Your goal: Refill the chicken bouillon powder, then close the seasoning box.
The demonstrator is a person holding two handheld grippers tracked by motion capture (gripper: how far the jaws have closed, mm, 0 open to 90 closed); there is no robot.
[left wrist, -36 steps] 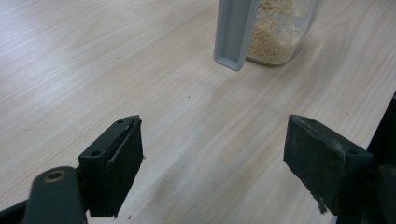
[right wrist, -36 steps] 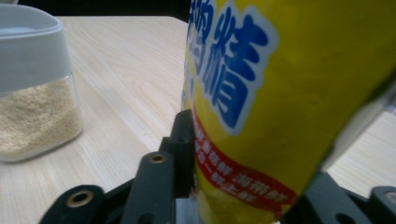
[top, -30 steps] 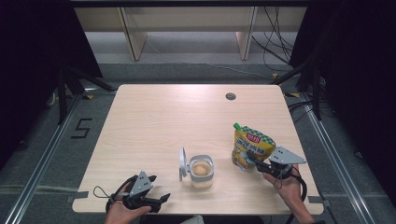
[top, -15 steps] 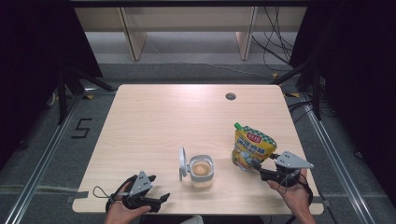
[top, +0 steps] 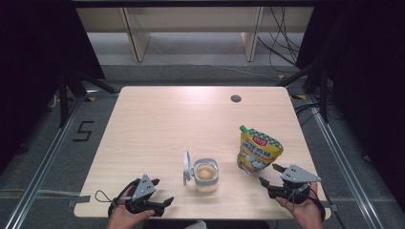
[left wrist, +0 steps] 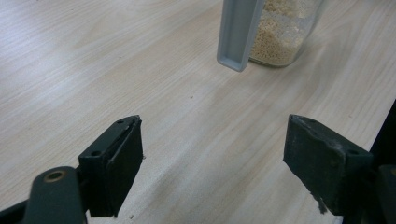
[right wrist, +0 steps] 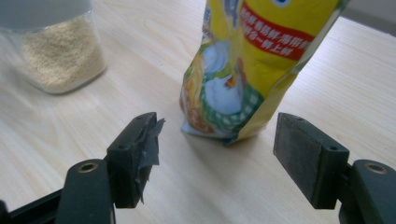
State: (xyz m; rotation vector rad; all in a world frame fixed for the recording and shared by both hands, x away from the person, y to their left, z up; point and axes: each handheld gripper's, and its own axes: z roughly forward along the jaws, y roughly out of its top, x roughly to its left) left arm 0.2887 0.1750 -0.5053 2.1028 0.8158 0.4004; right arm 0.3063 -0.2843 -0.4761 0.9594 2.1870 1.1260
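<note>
A yellow printed pouch (top: 258, 151) (right wrist: 252, 60) stands upright at the table's near right. Left of it is a clear jar of pale grains (top: 206, 174) (left wrist: 280, 37) (right wrist: 56, 56), its grey hinged lid (top: 186, 168) (left wrist: 238, 32) swung open to the left. My right gripper (top: 269, 174) (right wrist: 217, 121) sits just short of the pouch. Its jaws have just been opening, and they stand wide apart with nothing between them. My left gripper (top: 165, 199) (left wrist: 215, 128) rests near the front edge, left of the jar. It is open over bare wood and aimed toward the jar.
The wooden table (top: 157, 129) has a round cable hole (top: 235, 98) at its far right. Both hands rest at the front edge. Beyond the table are a dark floor, metal rails and a light shelf unit.
My right gripper has drawn back from the pouch toward the near right corner, with its jaws wider. The pouch stays standing on its own. The left gripper has kept still.
</note>
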